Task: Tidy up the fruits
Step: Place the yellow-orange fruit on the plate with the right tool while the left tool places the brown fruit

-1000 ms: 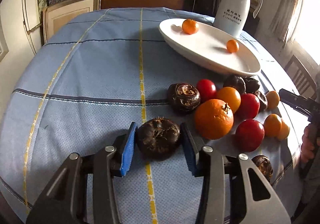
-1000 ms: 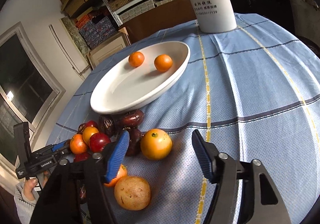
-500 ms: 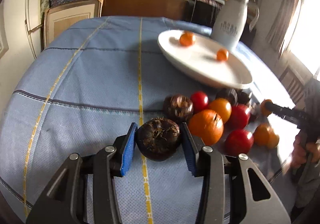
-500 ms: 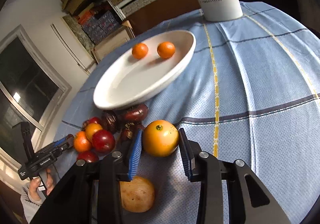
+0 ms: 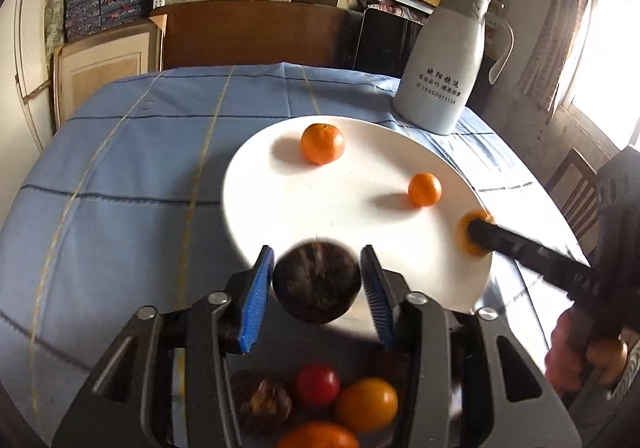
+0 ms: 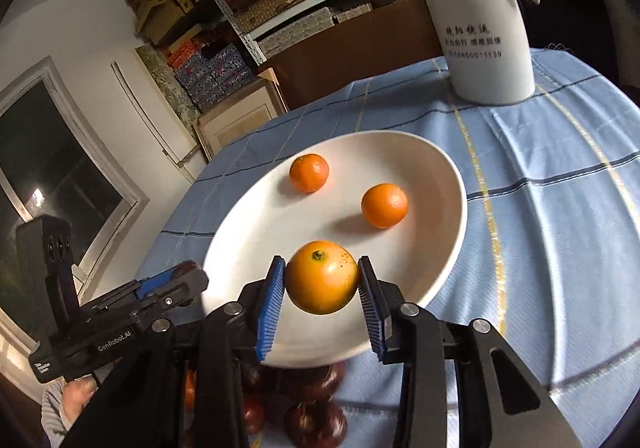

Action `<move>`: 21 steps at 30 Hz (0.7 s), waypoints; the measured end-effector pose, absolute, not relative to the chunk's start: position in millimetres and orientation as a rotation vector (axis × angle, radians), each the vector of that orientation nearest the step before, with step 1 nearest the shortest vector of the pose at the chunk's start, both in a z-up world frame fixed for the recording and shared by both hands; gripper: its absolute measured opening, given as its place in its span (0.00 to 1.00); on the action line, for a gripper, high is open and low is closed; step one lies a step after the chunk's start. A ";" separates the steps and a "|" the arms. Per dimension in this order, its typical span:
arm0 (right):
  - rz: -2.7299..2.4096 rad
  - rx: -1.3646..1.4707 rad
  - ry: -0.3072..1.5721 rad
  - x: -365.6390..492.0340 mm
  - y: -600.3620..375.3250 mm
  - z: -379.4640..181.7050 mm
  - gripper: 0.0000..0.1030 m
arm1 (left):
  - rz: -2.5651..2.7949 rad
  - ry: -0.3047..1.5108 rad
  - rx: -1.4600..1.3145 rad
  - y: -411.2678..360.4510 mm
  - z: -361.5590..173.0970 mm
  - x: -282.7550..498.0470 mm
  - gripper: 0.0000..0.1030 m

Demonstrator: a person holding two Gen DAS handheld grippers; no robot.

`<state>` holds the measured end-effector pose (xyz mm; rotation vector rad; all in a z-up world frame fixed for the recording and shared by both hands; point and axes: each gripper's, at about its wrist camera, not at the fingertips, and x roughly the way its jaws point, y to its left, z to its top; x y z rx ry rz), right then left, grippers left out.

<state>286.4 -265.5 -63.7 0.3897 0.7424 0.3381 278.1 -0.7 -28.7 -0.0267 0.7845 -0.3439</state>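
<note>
My left gripper [image 5: 316,292] is shut on a dark brown round fruit [image 5: 316,286] and holds it over the near rim of the white plate [image 5: 280,208]. My right gripper [image 6: 322,288] is shut on an orange [image 6: 322,276] and holds it above the near part of the same plate [image 6: 248,244]. Two small tangerines [image 6: 309,173] [image 6: 384,205] lie on the plate. The right gripper also shows in the left wrist view [image 5: 476,234] at the plate's right rim. The left gripper shows in the right wrist view [image 6: 180,280] at the plate's left.
A white jug [image 5: 444,64] stands behind the plate on the blue checked tablecloth [image 5: 120,168]. A pile of red, orange and dark fruits [image 5: 320,400] lies on the cloth below my grippers. Shelves and a cabinet stand behind the table.
Both grippers have lifted off the cloth with their fruit and moved forward to the plate. The right gripper closed on the orange during this time.
</note>
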 end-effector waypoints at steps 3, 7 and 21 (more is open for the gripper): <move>0.335 0.414 0.721 283.9 -271.0 -60.9 0.59 | -0.345 0.772 -0.024 -1.2 -32.1 278.0 0.81; 0.331 0.391 0.694 272.4 -269.1 -58.0 0.66 | -0.296 0.743 -0.009 7.4 -30.2 265.2 0.95; 0.276 0.486 0.678 242.3 -295.8 -67.2 0.78 | -0.181 0.761 -0.122 59.0 -42.8 227.7 0.95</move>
